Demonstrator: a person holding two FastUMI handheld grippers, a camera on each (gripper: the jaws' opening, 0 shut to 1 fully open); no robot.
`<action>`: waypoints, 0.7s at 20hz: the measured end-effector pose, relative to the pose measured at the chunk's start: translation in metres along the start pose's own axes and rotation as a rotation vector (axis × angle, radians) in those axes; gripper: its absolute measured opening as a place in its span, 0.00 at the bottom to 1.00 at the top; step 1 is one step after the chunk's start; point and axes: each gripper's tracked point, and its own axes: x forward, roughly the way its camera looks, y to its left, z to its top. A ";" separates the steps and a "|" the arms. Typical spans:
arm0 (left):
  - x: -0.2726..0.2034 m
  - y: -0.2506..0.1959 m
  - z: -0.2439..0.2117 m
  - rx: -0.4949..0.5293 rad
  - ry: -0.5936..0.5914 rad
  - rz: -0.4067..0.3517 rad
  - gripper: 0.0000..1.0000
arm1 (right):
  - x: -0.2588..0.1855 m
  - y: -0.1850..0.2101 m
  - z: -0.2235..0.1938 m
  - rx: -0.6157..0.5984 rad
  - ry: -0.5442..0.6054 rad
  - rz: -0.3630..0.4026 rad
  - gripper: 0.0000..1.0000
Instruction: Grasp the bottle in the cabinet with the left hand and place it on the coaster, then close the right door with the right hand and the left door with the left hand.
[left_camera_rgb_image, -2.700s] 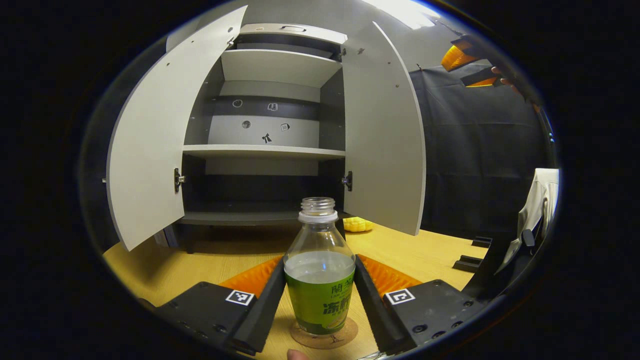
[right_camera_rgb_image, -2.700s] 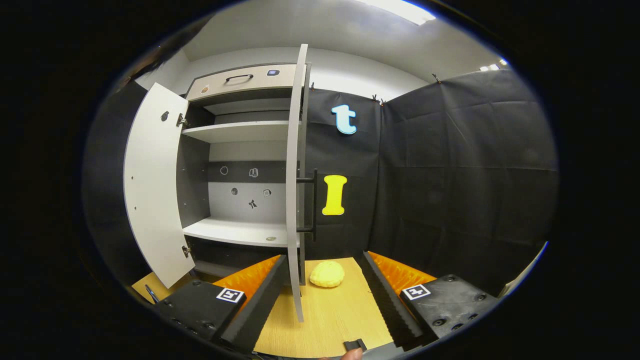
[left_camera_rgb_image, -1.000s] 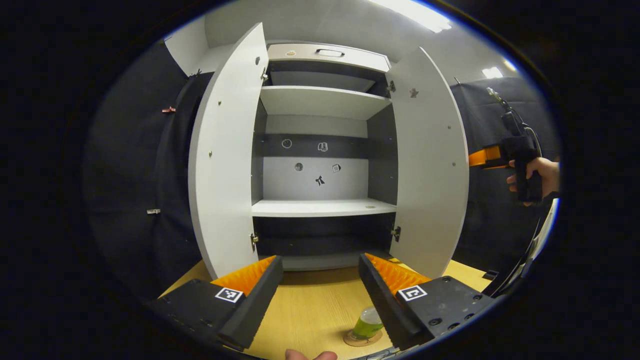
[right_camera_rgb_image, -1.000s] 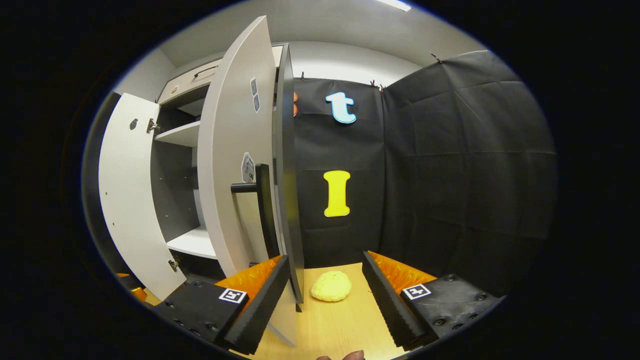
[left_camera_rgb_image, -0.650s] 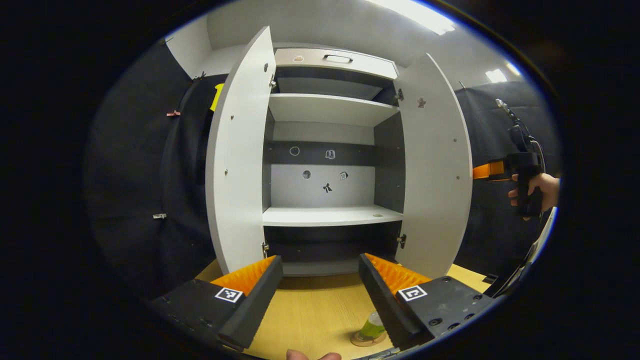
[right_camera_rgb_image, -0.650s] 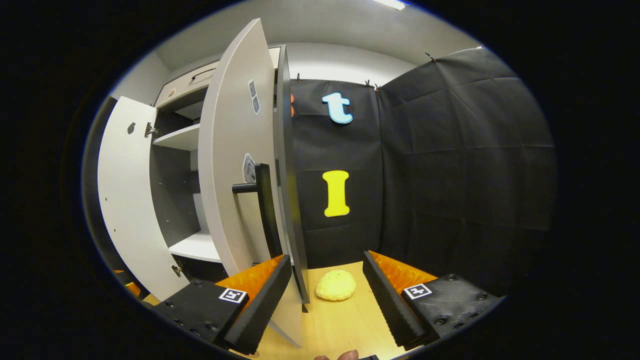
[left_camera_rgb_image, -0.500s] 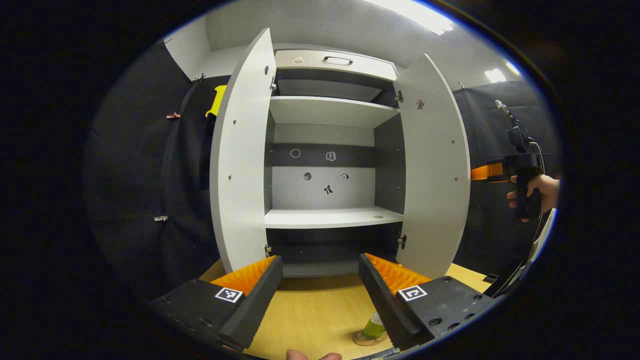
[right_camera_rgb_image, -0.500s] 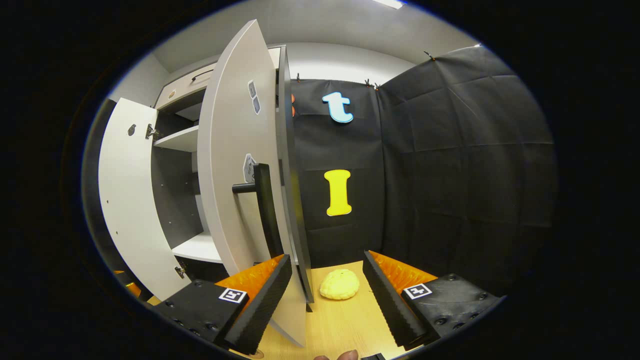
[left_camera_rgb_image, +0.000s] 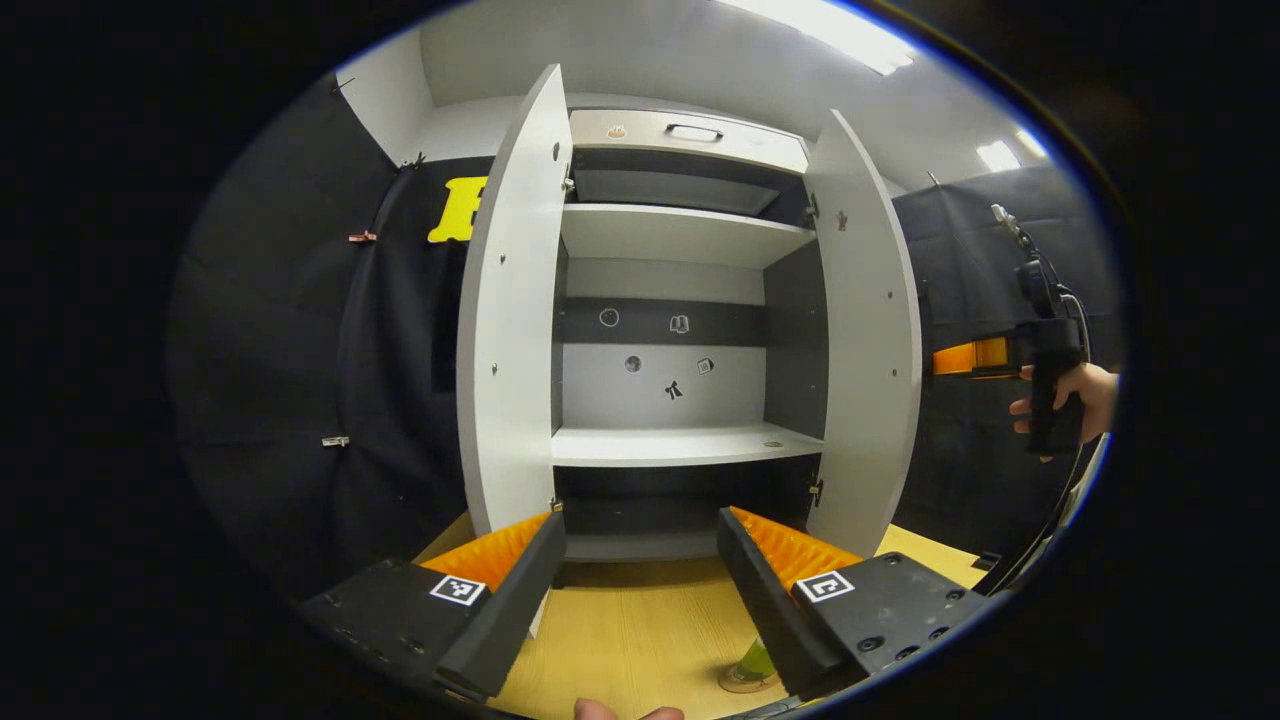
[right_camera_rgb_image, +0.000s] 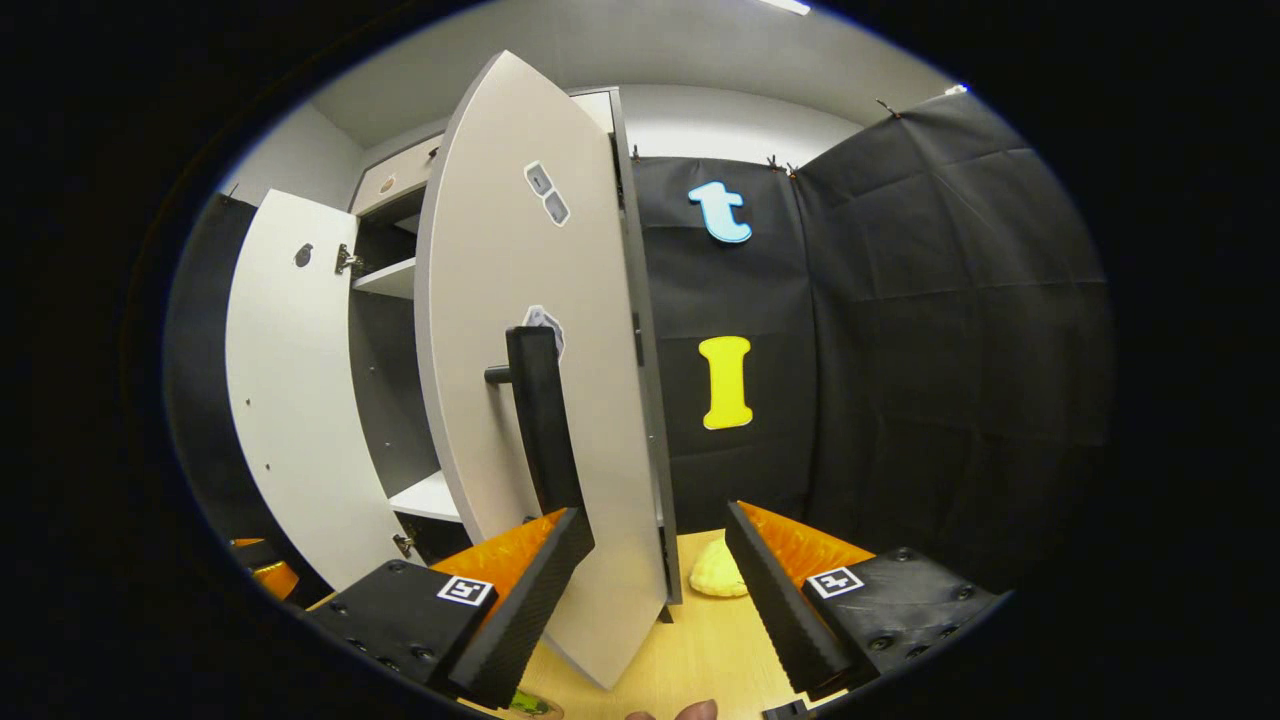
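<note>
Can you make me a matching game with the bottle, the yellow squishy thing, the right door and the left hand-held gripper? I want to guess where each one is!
Things:
1. bottle
2. yellow squishy thing
3. right door
4. left hand-held gripper

Places or states:
A. partly swung, handle facing the right hand-held gripper
B. open, holding nothing
C. on the coaster
D. on the table behind the right door

Pairs: 1-C, 2-D, 3-A, 4-B
</note>
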 end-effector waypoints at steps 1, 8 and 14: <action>0.000 0.002 -0.002 0.003 0.002 0.004 0.97 | 0.002 0.007 -0.001 0.002 0.002 0.013 0.98; -0.002 0.014 0.002 -0.016 -0.010 0.028 0.97 | 0.031 0.069 -0.012 0.011 0.019 0.109 0.98; -0.009 0.029 0.003 -0.051 0.012 0.009 0.97 | 0.068 0.113 -0.018 -0.004 0.020 0.144 0.98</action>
